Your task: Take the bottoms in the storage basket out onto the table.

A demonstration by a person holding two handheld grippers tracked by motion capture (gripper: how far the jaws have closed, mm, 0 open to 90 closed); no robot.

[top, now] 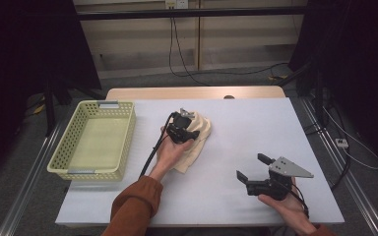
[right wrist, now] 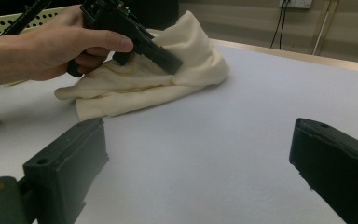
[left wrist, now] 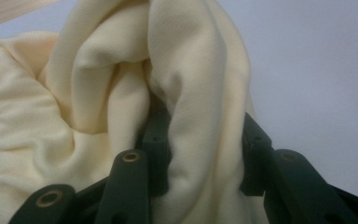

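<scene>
Left tool (left wrist: 200, 154) clenched on a bunched fold of cream cloth (top: 197, 140) lying right of the yellow basket (top: 98, 142) on the white bench (top: 246, 147); right tool (top: 250, 167) released, well right of the cloth

Table (top: 236, 162) runs across the middle, person's forearms coming in from the near edge. Perforated basket (top: 94, 141) sits on the table's left end, well apart from the rest. Crumpled cloth (top: 200, 129) lies on the table near its centre, right of the basket, bunched toward the far side, a flap trailing toward the near side. Left gripper (top: 188, 129) on the cloth's left part, a fold of cloth between its jaws. Right gripper (top: 250, 167) nearer the person, right of the cloth and apart from it, over bare tabletop.
</scene>
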